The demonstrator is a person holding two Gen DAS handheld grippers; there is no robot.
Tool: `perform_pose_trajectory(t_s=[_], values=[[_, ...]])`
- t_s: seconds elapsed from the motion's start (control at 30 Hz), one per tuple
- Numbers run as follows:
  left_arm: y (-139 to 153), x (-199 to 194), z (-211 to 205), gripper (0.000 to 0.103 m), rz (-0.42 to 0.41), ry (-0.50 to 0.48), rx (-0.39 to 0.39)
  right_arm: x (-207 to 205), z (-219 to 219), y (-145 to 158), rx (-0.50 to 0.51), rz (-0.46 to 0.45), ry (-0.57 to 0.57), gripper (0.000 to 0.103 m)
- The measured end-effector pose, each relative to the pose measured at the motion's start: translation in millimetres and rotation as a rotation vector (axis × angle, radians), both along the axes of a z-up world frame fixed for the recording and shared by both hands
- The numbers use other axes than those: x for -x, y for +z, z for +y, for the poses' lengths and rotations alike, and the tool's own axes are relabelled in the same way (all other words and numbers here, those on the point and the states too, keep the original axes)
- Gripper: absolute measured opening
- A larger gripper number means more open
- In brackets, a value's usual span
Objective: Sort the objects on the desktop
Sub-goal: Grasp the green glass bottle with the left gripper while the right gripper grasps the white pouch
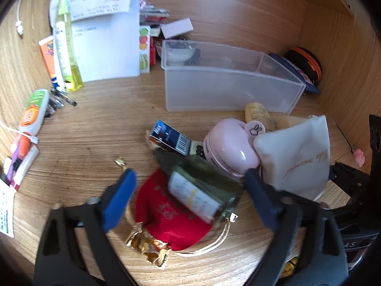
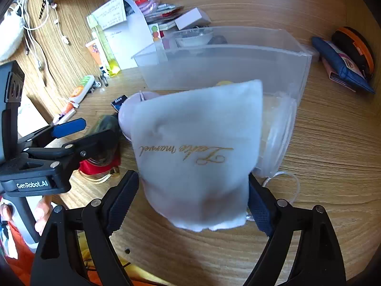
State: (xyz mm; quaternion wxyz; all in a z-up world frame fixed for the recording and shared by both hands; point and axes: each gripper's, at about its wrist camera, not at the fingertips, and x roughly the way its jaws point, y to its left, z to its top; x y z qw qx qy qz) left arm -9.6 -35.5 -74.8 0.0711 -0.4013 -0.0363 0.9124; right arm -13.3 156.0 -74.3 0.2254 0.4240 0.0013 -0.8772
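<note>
My right gripper (image 2: 194,197) is shut on a white cloth pouch (image 2: 197,147) with gold script and holds it up in front of the clear plastic bin (image 2: 221,71). The pouch also shows in the left wrist view (image 1: 297,157). My left gripper (image 1: 188,190) is open, its fingers either side of a dark green glass bottle (image 1: 202,188) that lies on a red drawstring bag (image 1: 171,224). A pink round case (image 1: 228,147) and a dark blue box (image 1: 169,138) lie just beyond the bottle.
The bin (image 1: 228,88) holds a white bowl (image 1: 178,54). Papers (image 1: 104,35), a yellow bottle (image 1: 67,47) and tubes (image 1: 33,112) lie at left. A navy pouch (image 2: 343,66) and an orange-black case (image 2: 357,47) sit at right. Wooden walls close the desk behind.
</note>
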Motion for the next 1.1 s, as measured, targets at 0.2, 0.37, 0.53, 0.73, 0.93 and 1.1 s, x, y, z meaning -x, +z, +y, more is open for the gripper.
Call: perform_pose_trajectory(t_s=[0.2, 0.37, 0.53, 0.73, 0.93, 1.1], values=[[-7.7, 3.1, 3.5, 0.075, -0.01, -0.004, 0.019, 1.0, -0.2, 2.1, 0.005, 0.009, 0.005, 0.071], [-5.9, 2.5, 5.8, 0.064, -0.003, -0.003, 0.03, -0.7, 1.8, 3.2, 0.029, 0.017, 0.026, 0.056], [-1.8, 2.2, 3.8, 0.064, 0.007, 0.014, 0.03, -4.8, 5.8, 7.7, 0.074, 0.031, 0.039, 0.041], [9.4, -4.4, 3.3, 0.064, 0.044, 0.025, 0.036, -11.0, 13.4, 18.5, 0.103, 0.05, 0.041, 0.027], [23.6, -12.8, 2.9, 0.064, 0.078, 0.036, 0.037, -18.0, 20.0, 29.7, 0.129, 0.077, 0.038, 0.022], [34.2, -18.1, 1.1, 0.064, 0.104, 0.052, 0.032, -20.9, 26.7, 39.8, 0.14, 0.102, 0.035, 0.022]])
